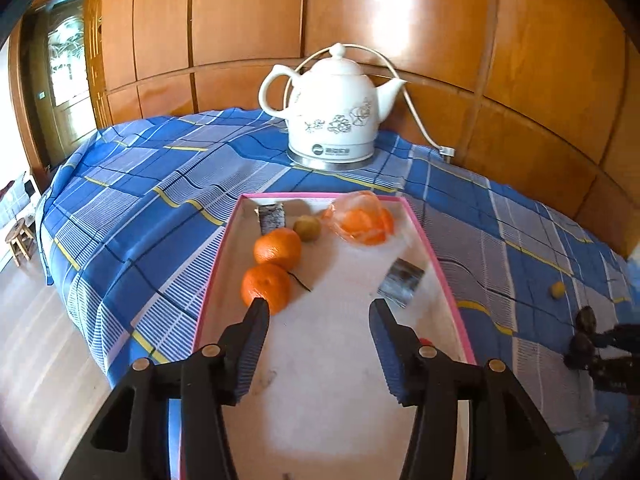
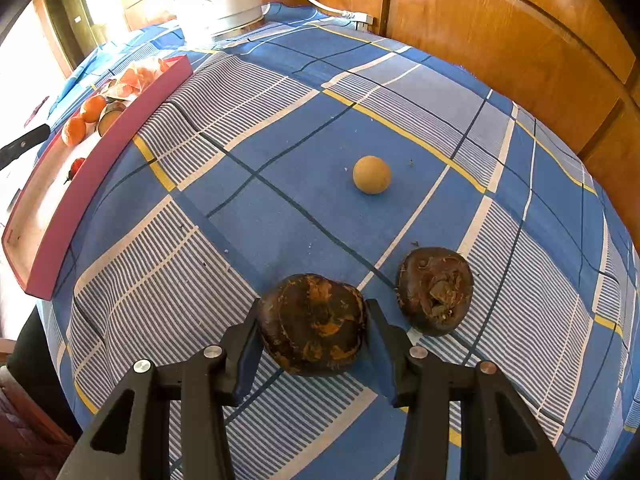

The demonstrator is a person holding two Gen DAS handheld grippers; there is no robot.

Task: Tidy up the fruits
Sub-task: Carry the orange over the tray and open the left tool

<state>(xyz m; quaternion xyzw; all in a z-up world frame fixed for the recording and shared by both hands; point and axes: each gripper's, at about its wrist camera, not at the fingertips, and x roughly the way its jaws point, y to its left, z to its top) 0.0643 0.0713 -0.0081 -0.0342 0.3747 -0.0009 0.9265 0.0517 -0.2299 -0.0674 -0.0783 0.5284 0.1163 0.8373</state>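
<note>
A pink-rimmed tray (image 1: 448,280) holds two oranges (image 1: 277,248), a small green-brown fruit (image 1: 307,228), a bag of orange segments (image 1: 362,220) and two grey wrapped pieces (image 1: 401,280). My left gripper (image 1: 320,308) is open and empty above the tray. My right gripper (image 2: 312,308) has its jaws around a dark brown fruit (image 2: 312,322) on the cloth, pads touching both sides. A second dark fruit (image 2: 435,290) lies to its right. A small tan round fruit (image 2: 371,174) lies farther ahead. The tray also shows in the right wrist view (image 2: 100,160).
A white electric kettle (image 1: 332,112) with its cord stands at the back of the blue checked tablecloth (image 1: 160,200). Wooden panelling runs behind the table. The table edge drops off on the left to the floor, where a small stool (image 1: 20,240) stands.
</note>
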